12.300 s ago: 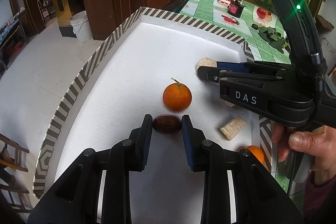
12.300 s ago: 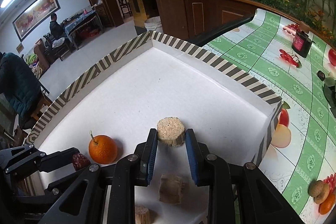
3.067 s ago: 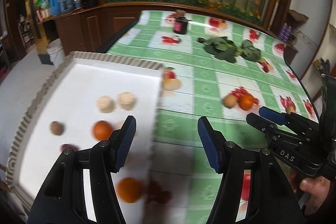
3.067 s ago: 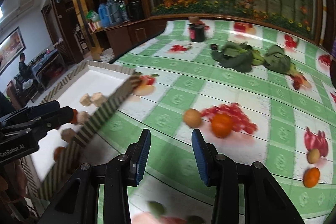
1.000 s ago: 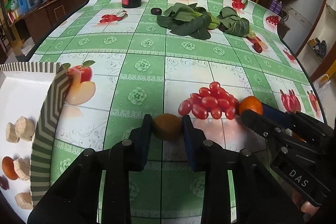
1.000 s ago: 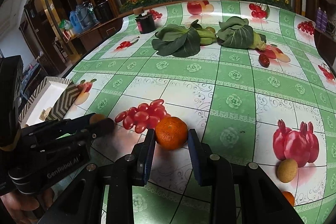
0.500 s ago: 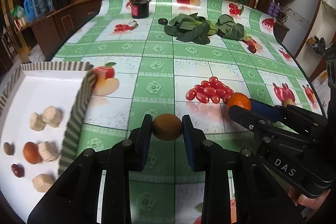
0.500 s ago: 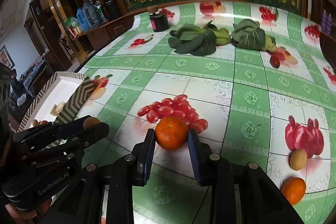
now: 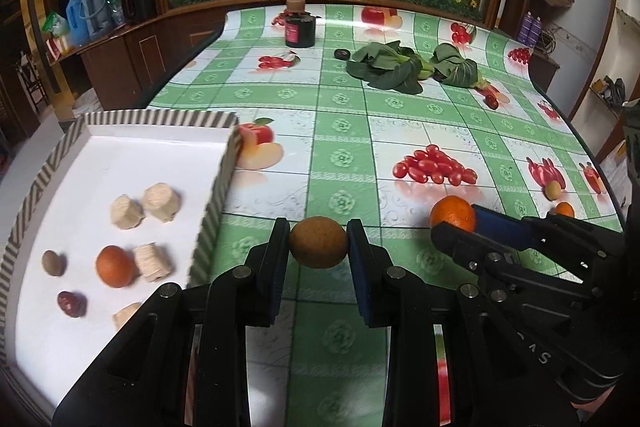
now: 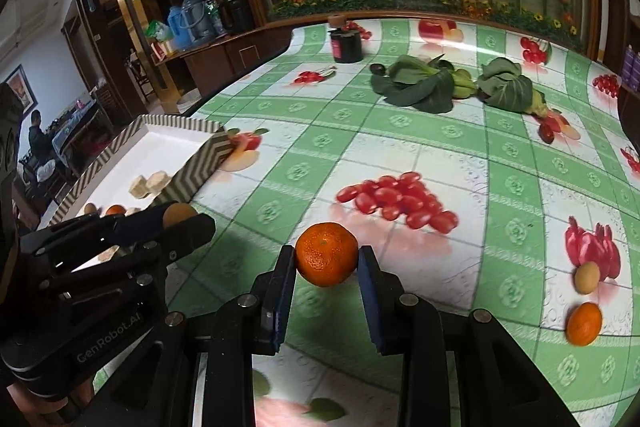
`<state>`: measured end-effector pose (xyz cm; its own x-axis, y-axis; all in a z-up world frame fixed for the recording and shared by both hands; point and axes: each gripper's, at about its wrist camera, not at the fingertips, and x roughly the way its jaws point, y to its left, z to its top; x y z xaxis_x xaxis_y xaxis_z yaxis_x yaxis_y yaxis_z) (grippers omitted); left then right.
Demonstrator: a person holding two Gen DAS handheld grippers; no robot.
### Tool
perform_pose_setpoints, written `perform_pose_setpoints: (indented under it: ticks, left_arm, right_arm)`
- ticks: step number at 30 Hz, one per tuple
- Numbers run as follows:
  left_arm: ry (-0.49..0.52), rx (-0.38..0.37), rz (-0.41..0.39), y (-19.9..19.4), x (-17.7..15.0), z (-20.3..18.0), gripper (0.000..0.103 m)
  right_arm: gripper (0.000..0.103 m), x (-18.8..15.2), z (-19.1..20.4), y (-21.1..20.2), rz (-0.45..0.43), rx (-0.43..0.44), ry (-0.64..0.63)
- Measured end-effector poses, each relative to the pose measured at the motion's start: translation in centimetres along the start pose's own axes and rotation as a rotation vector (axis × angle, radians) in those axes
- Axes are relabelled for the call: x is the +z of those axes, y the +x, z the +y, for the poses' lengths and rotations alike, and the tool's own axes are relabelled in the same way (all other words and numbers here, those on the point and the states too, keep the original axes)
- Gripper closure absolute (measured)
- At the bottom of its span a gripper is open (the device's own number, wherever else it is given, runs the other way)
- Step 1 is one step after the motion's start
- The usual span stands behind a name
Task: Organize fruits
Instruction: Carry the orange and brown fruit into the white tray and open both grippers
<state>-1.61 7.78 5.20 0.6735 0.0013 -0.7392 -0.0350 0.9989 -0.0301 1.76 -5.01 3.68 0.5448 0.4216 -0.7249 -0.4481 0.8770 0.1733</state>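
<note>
Fruits: brown kiwi-like fruit [image 9: 318,242] clamped in left tongs [image 9: 319,251], tangerine [image 10: 327,259] clamped in right tongs [image 10: 327,267], both lifted off counter [image 9: 344,123]; prob. bound for striped tray [image 9: 218,183] at counter's left edge w/ other fruit.

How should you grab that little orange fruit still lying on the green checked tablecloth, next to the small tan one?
Grip the small round orange fruit across its widest middle, coming down from above. It is round, so any opposite sides work, but the small tan round fruit lies close beside it, so probably set the fingers on the sides that face away from that neighbour. Both grippers are full now: left gripper, right gripper.
</note>
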Motion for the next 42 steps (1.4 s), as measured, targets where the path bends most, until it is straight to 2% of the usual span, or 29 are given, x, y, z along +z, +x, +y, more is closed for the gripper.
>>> perform_pose_setpoints:
  ticks: [14, 27, 33, 42]
  left_arm:
    - [-0.026, 0.035, -0.046, -3.1, -0.9, 3.0, 0.075]
    - [-0.086, 0.11, -0.06, -4.8, -0.9, 9.9, 0.075]
    - [-0.153, 0.161, -0.038, -4.2, -0.3, 14.8, 0.075]
    - [-0.231, 0.141, 0.056, -1.2, 0.5, 18.9, 0.075]
  right_arm:
    - [0.072, -0.2, 3.9, -0.3, 0.002, 0.036, -0.044]
    - [0.072, 1.7, 9.7, 0.6, -0.002, 0.113, -0.135]
    - [0.072, 3.4, 12.5, 2.3, -0.002, 0.14, -0.19]
    - [0.072, 6.1, 15.1, 6.8, 0.049, 0.186, -0.219]
